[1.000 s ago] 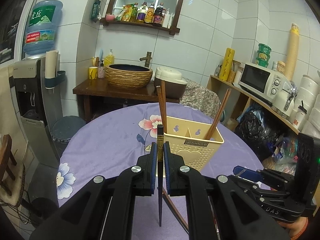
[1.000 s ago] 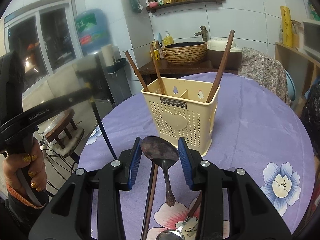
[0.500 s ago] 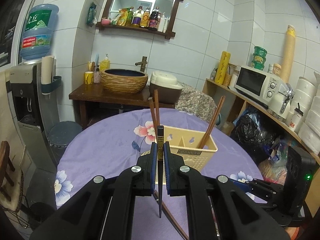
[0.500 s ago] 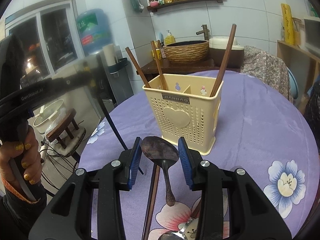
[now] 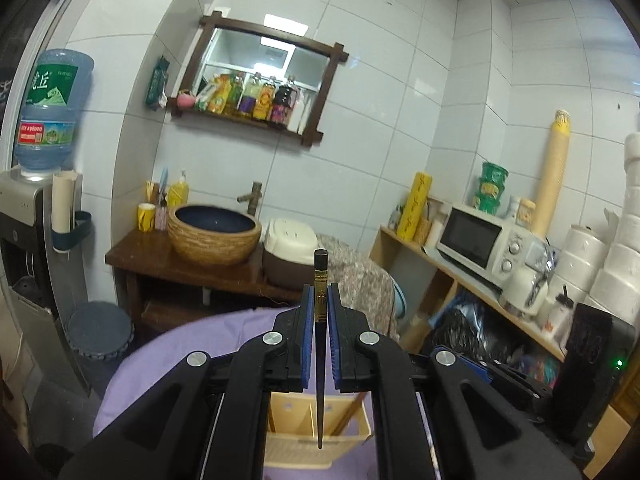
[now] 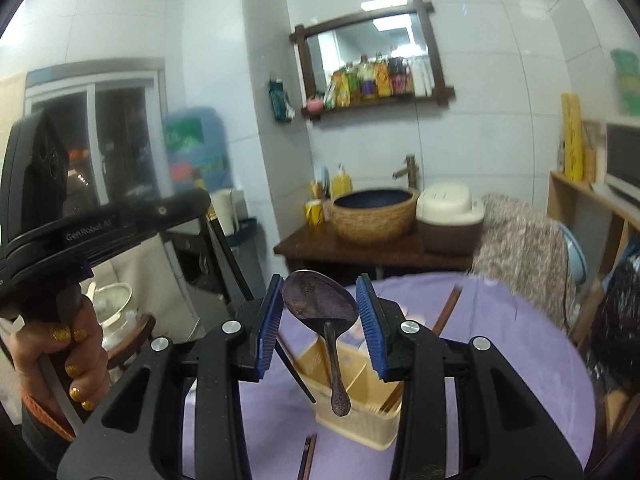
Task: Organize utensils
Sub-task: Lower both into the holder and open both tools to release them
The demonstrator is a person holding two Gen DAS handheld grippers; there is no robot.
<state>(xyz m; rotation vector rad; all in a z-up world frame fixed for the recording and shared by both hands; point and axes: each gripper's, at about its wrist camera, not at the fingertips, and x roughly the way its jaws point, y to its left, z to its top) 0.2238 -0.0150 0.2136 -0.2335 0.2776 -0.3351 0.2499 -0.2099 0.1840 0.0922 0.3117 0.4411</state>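
We hold one utensil in each gripper, both lifted above the cream holder [image 6: 352, 396], which sits on the purple-clothed counter [image 6: 500, 360] well in from its far edge. The left gripper [image 5: 320, 312] has its fingers clenched tight on a single dark chopstick [image 5: 320, 344], gripped near its blunt top so the thin tip hangs straight down; that upright hang looks meant for dropping it point-first into a compartment. The right gripper [image 6: 319, 316] has its fingers partly closed around the bowl of one metal spoon [image 6: 320, 304], pressing its edges, so the handle dangles down toward the holder for the same reason.

Counting what shows: one chopstick and one spoon in our grippers, at least three brown chopsticks already leaning in the holder, and one more pair of brown sticks [image 6: 306, 458] lying on the counter near its front edge. The holder's divider gives two compartments that we can see.
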